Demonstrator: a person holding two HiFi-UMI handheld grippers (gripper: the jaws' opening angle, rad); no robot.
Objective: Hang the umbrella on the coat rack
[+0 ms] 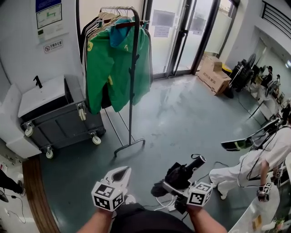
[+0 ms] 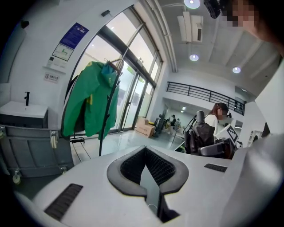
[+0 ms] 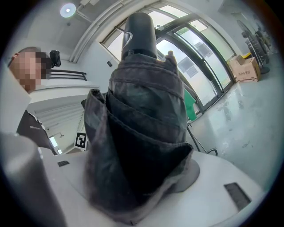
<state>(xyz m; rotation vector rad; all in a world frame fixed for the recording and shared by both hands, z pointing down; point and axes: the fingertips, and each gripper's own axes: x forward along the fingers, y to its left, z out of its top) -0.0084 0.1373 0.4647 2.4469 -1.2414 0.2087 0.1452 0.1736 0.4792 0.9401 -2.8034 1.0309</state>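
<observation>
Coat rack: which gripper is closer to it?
Left. The left gripper is just short of the coat rack; the right gripper, holding the umbrella, is farther off to its right.

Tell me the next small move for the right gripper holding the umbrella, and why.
Probably carry it forward toward the coat rack, starting to lift. The right gripper is shut on the folded umbrella, but the rack stands well ahead across the floor, and its top bar, carrying hangers and a green jacket, looks higher than the umbrella.
</observation>
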